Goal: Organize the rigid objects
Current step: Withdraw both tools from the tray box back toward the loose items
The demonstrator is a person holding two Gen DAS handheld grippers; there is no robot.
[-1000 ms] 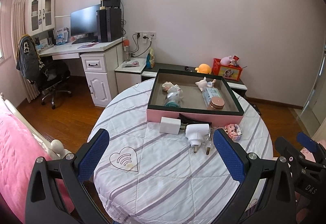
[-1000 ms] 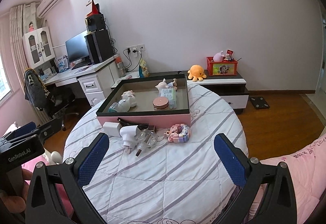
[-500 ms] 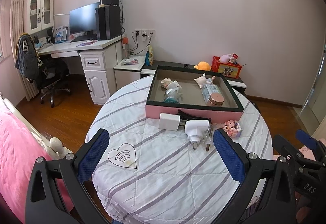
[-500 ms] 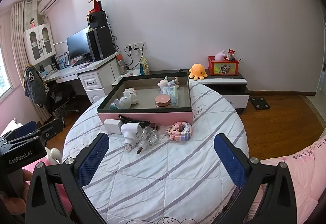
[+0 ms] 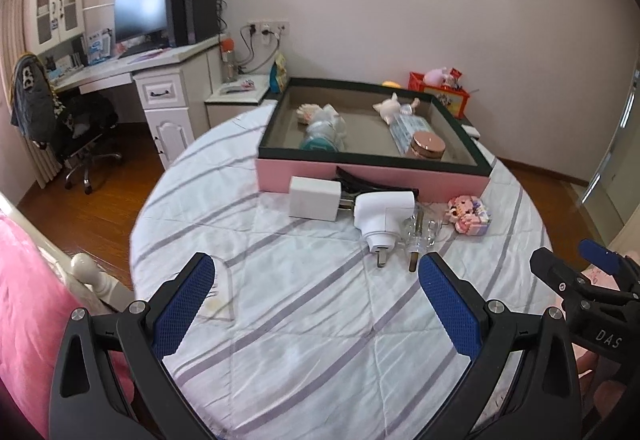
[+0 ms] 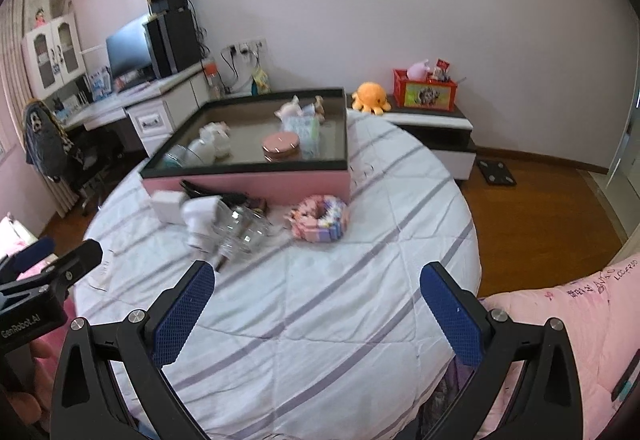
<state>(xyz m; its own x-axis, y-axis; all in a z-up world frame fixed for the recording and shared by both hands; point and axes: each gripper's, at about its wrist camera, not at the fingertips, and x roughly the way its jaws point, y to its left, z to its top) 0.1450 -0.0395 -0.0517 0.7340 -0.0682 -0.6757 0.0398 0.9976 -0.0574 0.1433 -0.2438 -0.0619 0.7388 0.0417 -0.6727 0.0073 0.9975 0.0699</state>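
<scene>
A pink box with a dark rim (image 5: 372, 178) (image 6: 248, 182) stands at the far side of a round table and holds several small items. In front of it lie a white square adapter (image 5: 314, 198) (image 6: 166, 206), a white plug (image 5: 382, 216) (image 6: 200, 218), a clear plug (image 5: 418, 232) (image 6: 240, 230), a black clip (image 5: 360, 182) and a pink brick toy (image 5: 470, 214) (image 6: 318, 218). My left gripper (image 5: 316, 302) is open and empty over the near table. My right gripper (image 6: 316, 306) is open and empty, nearer the toy.
The table has a white striped cloth (image 5: 320, 320) (image 6: 320, 300). A desk with monitor (image 5: 140, 16) and chair (image 5: 76, 120) stand at left. A low cabinet (image 6: 432, 128) is behind the table. Pink bedding (image 5: 24, 300) (image 6: 560, 320) flanks the table.
Both grippers have moved forward and lower toward the table. The objects in front of the box now look larger and closer. Both stay open.
</scene>
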